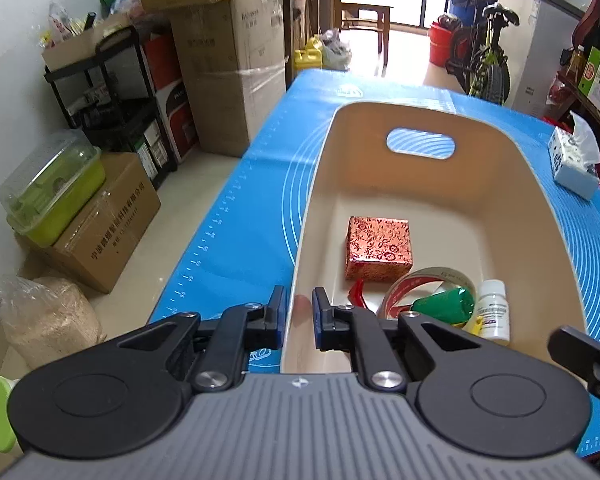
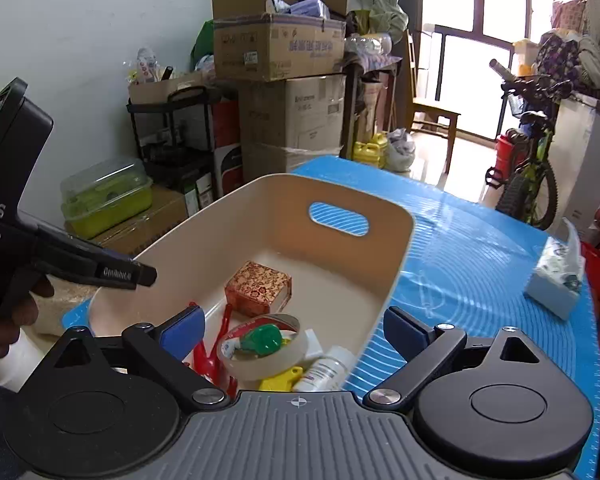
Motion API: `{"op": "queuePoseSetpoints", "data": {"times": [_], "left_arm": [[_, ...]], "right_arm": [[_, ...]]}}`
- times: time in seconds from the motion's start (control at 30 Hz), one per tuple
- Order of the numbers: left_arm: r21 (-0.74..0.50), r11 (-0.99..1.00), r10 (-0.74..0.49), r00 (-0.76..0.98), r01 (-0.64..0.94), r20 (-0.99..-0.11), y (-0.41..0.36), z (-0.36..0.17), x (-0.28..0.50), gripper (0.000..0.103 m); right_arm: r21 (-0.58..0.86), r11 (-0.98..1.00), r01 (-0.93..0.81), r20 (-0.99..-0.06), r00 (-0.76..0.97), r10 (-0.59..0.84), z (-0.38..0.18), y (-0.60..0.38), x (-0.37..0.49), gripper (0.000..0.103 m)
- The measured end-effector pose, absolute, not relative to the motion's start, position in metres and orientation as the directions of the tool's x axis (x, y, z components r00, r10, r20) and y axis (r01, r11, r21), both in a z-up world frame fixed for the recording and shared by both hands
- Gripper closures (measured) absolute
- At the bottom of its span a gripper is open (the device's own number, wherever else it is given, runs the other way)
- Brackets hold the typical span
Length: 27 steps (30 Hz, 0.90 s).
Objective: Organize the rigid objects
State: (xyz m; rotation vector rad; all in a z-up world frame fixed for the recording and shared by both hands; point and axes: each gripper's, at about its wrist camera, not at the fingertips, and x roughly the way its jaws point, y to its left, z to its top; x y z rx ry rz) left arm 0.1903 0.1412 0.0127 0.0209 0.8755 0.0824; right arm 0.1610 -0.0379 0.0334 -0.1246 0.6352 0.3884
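A beige bin (image 1: 512,184) (image 2: 396,264) stands on the blue mat (image 1: 260,168) (image 2: 480,248). Inside it lie a red patterned box (image 1: 379,249) (image 2: 257,288), a tape roll (image 1: 428,280) (image 2: 260,356), a green cap (image 1: 444,304) (image 2: 265,339), a white pill bottle (image 1: 493,310) (image 2: 326,368), a red plastic piece (image 1: 357,294) (image 2: 208,354) and a yellow piece (image 2: 280,380). My left gripper (image 1: 299,322) is shut on the bin's near left wall. My right gripper (image 2: 296,332) is open and empty above the bin's near end.
A tissue box (image 1: 572,160) (image 2: 556,280) sits on the mat to the right. Stacked cardboard boxes (image 1: 228,64), a black shelf cart (image 1: 112,96) and a green lidded container (image 1: 52,188) stand on the floor at the left. A bicycle (image 1: 484,52) is beyond the table.
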Motion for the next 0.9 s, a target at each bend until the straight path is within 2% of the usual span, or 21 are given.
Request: {"op": "queuePoseSetpoints", "data": {"times": [0.03, 0.1, 0.13, 0.37, 0.6, 0.9], "left_arm": [[0.053, 0.996, 0.082, 0.643, -0.065, -0.762, 0.14, 0.015, 0.188, 0.084], [0.06, 0.996, 0.09, 0.66, -0.068, -0.746, 0.138, 0.021, 0.181, 0.047], [0.063, 0.996, 0.094, 0.672, -0.07, -0.734, 0.136, 0.024, 0.177, 0.043], [0.078, 0.996, 0.092, 0.699, -0.052, -0.709, 0.12, 0.044, 0.157, 0.042], [0.082, 0.996, 0.072, 0.728, -0.022, -0.682, 0.098, 0.062, 0.129, 0.034], [0.069, 0.998, 0.042, 0.764, 0.003, -0.644, 0.07, 0.081, 0.097, 0.03]], "right_arm": [[0.004, 0.923, -0.384, -0.595, 0.741, 0.311, 0.036, -0.041, 0.157, 0.005], [0.012, 0.929, -0.369, -0.584, 0.752, 0.306, 0.042, -0.047, 0.151, 0.002], [0.021, 0.933, -0.359, -0.579, 0.757, 0.304, 0.045, -0.051, 0.147, 0.002], [0.076, 0.955, -0.286, -0.567, 0.775, 0.277, 0.056, -0.075, 0.128, 0.002], [0.111, 0.968, -0.223, -0.554, 0.795, 0.247, 0.064, -0.102, 0.106, 0.002], [0.105, 0.981, -0.162, -0.523, 0.83, 0.193, 0.079, -0.131, 0.069, 0.002]]}}
